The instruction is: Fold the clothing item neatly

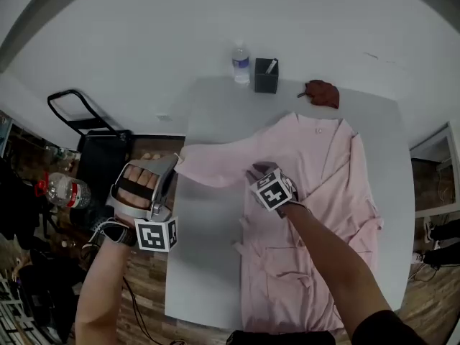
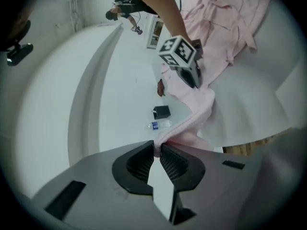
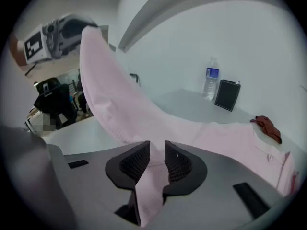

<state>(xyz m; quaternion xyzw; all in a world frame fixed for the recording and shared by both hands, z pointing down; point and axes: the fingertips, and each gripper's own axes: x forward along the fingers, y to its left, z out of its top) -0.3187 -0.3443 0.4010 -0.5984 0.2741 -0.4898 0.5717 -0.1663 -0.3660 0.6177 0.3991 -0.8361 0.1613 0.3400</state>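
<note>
A pink shirt lies spread, front up, on the grey table. One sleeve stretches left, lifted off the table. My left gripper hangs over the table's left edge, shut on the sleeve's end; the cloth is pinched tight between its pads. My right gripper sits further along the sleeve, near the shoulder. In the right gripper view the sleeve runs between the jaws, which stand apart around it, not pressing.
At the table's far edge stand a water bottle and a black box, with a red-brown cloth beside them. Left of the table are a black chair and another bottle on the floor.
</note>
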